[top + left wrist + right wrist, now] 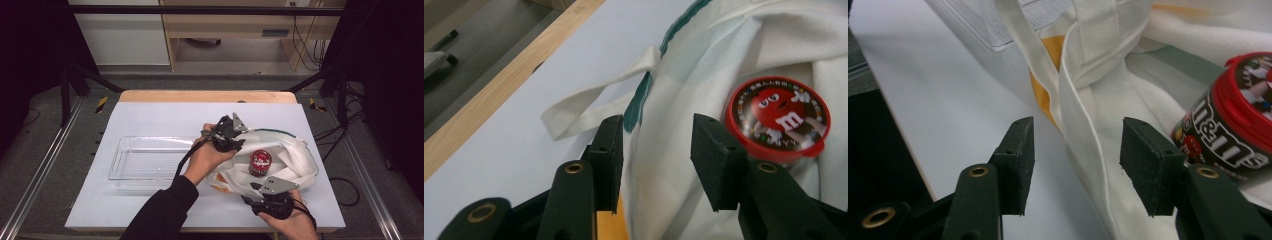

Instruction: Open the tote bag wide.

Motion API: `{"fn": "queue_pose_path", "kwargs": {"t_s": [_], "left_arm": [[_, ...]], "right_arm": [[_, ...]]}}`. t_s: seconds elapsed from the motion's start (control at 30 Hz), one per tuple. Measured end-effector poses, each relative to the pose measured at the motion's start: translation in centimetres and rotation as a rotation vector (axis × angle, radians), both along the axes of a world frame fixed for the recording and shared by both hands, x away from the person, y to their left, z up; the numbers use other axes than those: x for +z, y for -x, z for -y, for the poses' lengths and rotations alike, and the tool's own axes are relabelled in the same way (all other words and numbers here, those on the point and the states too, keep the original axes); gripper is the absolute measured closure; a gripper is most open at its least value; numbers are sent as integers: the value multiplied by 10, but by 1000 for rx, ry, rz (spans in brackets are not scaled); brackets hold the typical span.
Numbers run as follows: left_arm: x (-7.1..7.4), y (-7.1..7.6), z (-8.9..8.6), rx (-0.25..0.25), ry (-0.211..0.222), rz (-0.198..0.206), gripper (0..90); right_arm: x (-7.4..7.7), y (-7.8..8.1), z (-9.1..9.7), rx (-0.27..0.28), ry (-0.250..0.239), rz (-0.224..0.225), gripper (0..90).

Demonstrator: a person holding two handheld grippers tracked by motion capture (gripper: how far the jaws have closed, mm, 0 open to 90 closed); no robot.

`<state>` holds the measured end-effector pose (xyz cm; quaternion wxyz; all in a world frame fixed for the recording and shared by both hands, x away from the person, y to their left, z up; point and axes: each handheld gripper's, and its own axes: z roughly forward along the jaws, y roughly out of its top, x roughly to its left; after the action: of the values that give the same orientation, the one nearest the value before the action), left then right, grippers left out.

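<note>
Right now a round M&M's candy tub with a red lid (260, 162) sits in the folds of a white cloth tote bag with green trim (295, 150), on the pale tabletop (165, 117). Both tools stand parted, gripping nothing: the left gripper (231, 141) over the bag's rim, the right gripper (260, 197) at the bag's near edge, cloth between its jaws, untouched. Just left lies a clear plastic tray (117, 165).

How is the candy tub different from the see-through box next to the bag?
The candy tub is round, dark, with a red lid; the clear tray is rectangular and see-through. The tub is closed and sits on the white cloth bag; the tray is open, empty, on the bare table. Both stand upright.
</note>
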<state>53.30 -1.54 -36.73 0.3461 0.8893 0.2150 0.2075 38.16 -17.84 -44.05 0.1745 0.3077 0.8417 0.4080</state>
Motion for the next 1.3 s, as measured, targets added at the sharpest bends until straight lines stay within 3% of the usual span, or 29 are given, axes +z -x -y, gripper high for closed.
{"fn": "queue_pose_path", "kwargs": {"t_s": [0.13, 0.33, 0.5, 0.63, 0.93, 1.1, 1.3], "left_arm": [[-8, -12, 10, -4, -27, -27, 620], [-14, -28, 14, 27, -41, -78, 850], [-7, -34, 9, 62, -6, -64, 883], [1, -36, 7, 72, 12, -44, 885], [-9, -38, 11, 70, -14, -22, 885], [-17, -41, 12, 77, -27, -45, 884], [-24, -42, 15, 83, -46, -44, 884]], "right_arm": [[-2, -9, -11, -32, 16, -11, 590], [-2, -15, -15, -1, 0, -48, 871], [-1, -11, -17, 48, -2, -51, 886], [-4, -7, -25, 122, 24, -57, 887], [-18, -10, -31, 138, 63, -86, 886], [-22, -12, -32, 138, 68, -97, 885], [-25, -12, -32, 145, 77, -100, 885]]}}
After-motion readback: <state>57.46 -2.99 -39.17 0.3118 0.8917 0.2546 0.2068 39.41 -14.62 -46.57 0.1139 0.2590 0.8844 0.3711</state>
